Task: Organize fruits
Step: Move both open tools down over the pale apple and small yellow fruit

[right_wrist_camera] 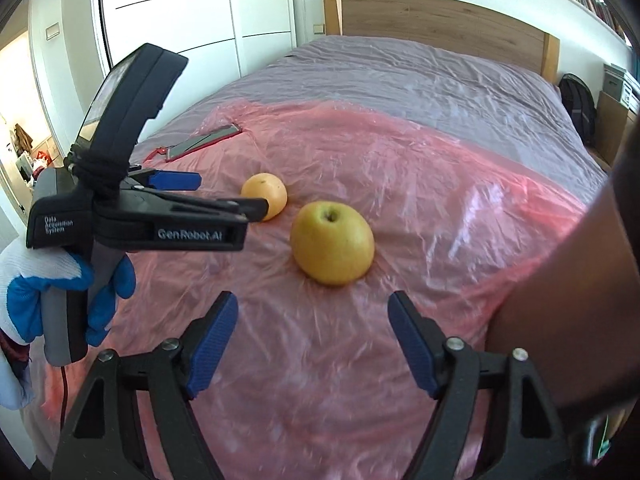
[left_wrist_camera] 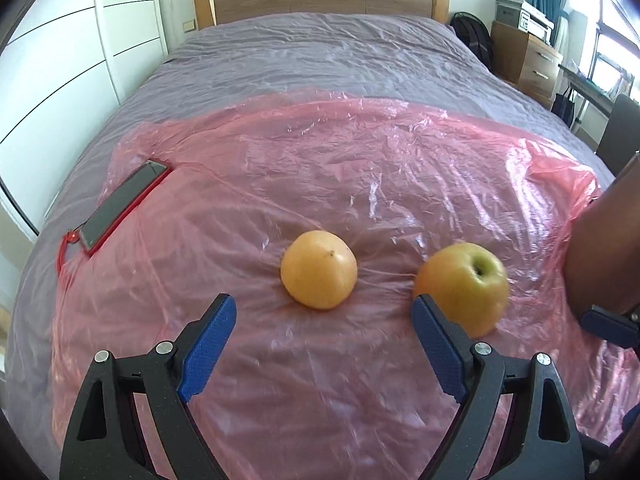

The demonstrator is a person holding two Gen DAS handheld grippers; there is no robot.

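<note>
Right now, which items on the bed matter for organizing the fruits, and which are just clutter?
Job items:
- orange
- yellow apple
- left gripper, open
- right gripper, open

Lying about:
- phone in a red case, on the pink plastic sheet
- backpack beside the bed

Left claw (left_wrist_camera: 323, 314), right claw (right_wrist_camera: 313, 310) gape, seemingly empty.

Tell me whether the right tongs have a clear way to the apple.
Probably yes. The right tongs stand open with the apple just ahead on the pink plastic sheet, and nothing lies between them.
</note>
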